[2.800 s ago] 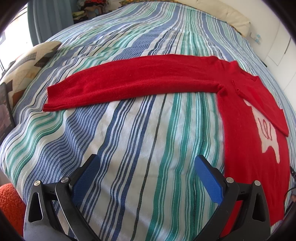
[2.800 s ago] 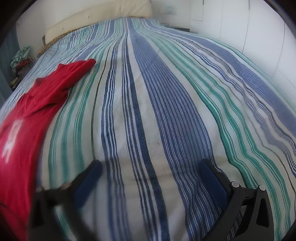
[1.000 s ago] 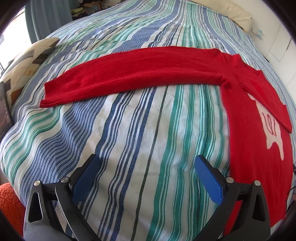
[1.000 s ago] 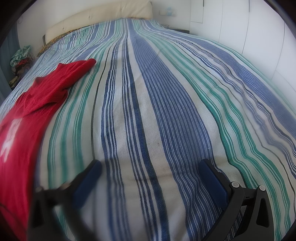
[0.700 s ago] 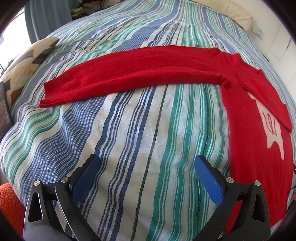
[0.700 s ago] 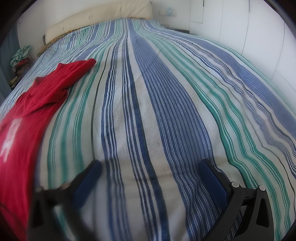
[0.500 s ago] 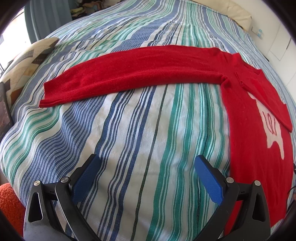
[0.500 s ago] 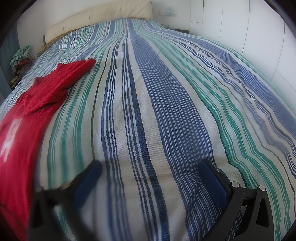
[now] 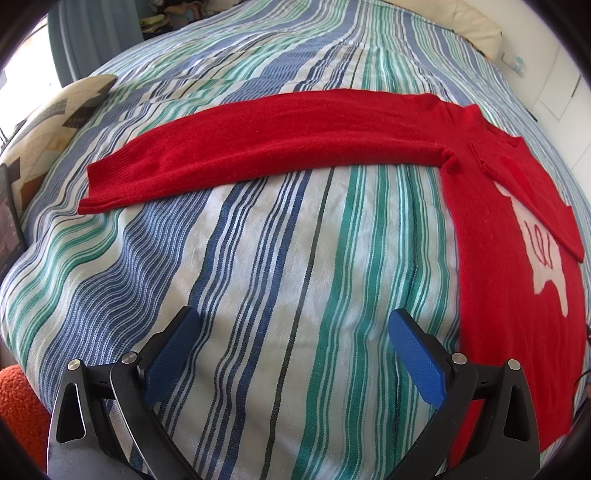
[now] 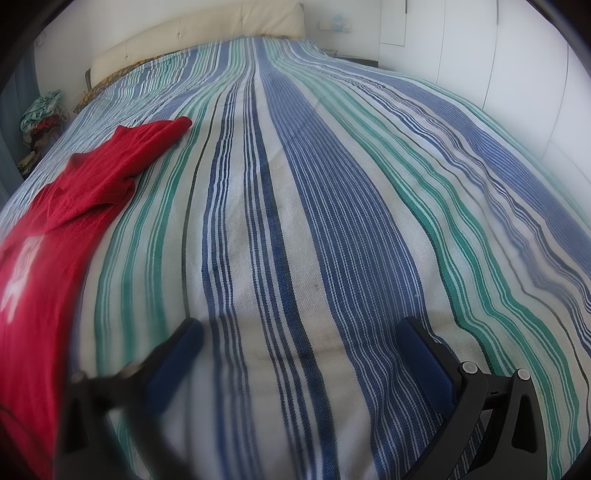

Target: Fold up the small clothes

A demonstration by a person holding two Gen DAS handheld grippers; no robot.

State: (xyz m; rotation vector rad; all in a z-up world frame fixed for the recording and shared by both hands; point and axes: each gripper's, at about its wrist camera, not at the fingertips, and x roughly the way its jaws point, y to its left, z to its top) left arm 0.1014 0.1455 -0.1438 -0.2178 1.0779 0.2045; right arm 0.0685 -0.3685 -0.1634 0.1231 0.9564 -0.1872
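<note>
Both pairs of fingers are spread wide and grip nothing. On my left gripper [image 9: 291, 336] the blue pads [image 9: 415, 356] hang over bare striped bedspread [image 9: 258, 258], and the sweater's [image 9: 509, 258] red body lies just to the right of the right-hand pad, running from the bottom edge of the view up toward the shoulder. A white motif [image 9: 543, 254] with red lines shows on its chest, partly covered by one sleeve [image 9: 535, 184] folded across the front. Farther out, the other sleeve [image 9: 266, 144] stretches flat and straight to the left across the stripes, its cuff ending near the left side of the bed. Beyond that cuff a patterned cushion [image 9: 62, 118] sits at the bed's edge, and an orange fuzzy thing [image 9: 18, 398] peeks in at the lower left corner. My right gripper [image 10: 299, 336] also hovers over plain bedspread [image 10: 314, 221], its left finger [image 10: 173, 354] blurred. From this side the sweater [image 10: 44, 266] lies well to the left, apart from my fingers, with a rumpled red fold [image 10: 140, 144] reaching up and rightward onto the stripes. At the far end a cream headboard [image 10: 199, 26] runs across, white cupboard doors [image 10: 498, 59] stand to the right, and a heap of clothes [image 10: 40, 118] sits by the far left edge.
</note>
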